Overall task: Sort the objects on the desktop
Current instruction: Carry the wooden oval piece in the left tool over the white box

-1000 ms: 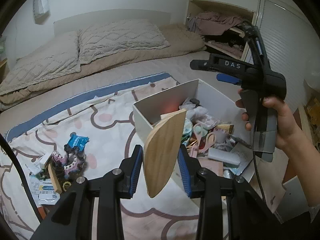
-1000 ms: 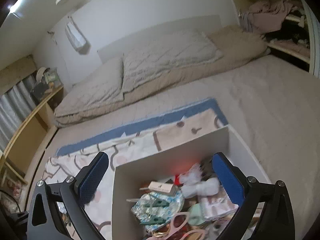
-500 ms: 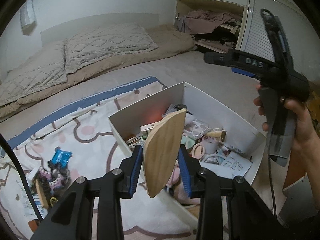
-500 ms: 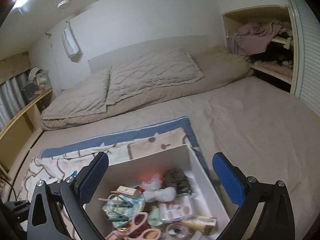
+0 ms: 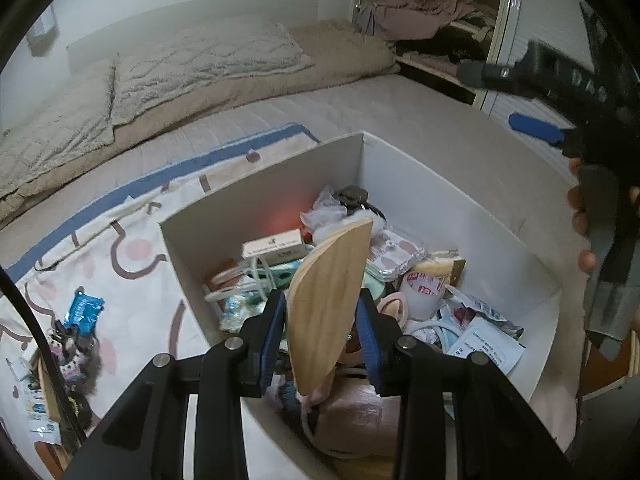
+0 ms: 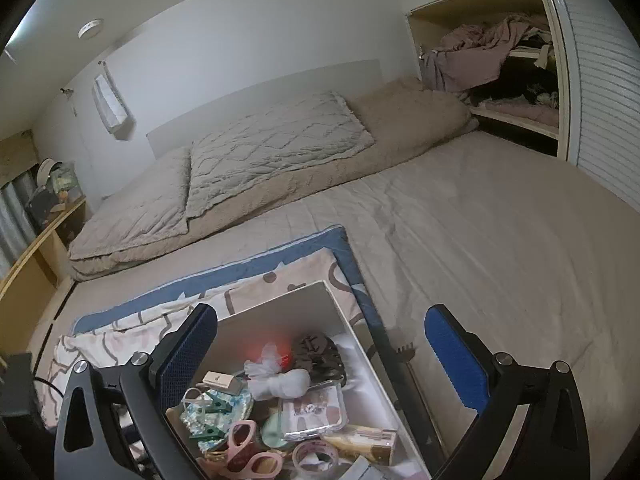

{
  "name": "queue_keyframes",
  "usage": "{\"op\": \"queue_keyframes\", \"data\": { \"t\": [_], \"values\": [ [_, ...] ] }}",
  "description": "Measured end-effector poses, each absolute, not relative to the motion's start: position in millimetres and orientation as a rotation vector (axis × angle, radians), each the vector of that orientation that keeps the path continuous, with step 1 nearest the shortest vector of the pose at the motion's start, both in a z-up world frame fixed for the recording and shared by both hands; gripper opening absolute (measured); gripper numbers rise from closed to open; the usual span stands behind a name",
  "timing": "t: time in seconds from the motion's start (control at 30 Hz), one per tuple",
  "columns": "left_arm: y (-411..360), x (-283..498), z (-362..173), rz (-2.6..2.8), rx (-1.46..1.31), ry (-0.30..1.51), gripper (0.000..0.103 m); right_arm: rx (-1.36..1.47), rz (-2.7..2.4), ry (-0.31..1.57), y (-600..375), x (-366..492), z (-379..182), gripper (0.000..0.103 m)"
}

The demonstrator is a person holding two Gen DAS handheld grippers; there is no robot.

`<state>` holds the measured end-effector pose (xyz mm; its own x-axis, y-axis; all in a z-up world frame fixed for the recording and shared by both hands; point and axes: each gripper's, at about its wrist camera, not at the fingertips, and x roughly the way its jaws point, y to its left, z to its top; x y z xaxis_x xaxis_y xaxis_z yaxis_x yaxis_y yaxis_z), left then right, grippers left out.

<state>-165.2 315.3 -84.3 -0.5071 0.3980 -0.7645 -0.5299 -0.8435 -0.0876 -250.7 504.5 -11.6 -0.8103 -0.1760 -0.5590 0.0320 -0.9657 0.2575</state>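
1. Wooden leaf-shaped piece (image 5: 326, 304) was gripped upright betw. the blue pads of the left gripper (image 5: 323, 330), above the white box (image 5: 260, 196).
2. Box was seen crammed w/ misc. items: tape roll (image 5: 423, 292), small carton (image 5: 274, 245), paper slips.
3. Right gripper (image 6: 320, 360) was held w/ jaws spread wide, nothing betw. them, over the box's far corner.
4. Box was set on a patterned blanket (image 5: 132, 248) on the bed.

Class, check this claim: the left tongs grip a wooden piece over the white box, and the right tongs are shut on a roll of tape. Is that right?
Not quite. The left tongs do grip the wooden piece over the white box, but the right wrist view shows the right tongs open and empty.
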Motion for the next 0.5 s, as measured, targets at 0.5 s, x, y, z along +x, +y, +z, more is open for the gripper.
{"op": "queue_keyframes", "data": {
  "t": [0.5],
  "values": [
    [371.7, -156.0, -99.5, 2.186, -1.211, 0.143, 0.036, 0.931, -2.875, -0.404, 520.5, -250.5, -14.9, 0.103]
  ]
}}
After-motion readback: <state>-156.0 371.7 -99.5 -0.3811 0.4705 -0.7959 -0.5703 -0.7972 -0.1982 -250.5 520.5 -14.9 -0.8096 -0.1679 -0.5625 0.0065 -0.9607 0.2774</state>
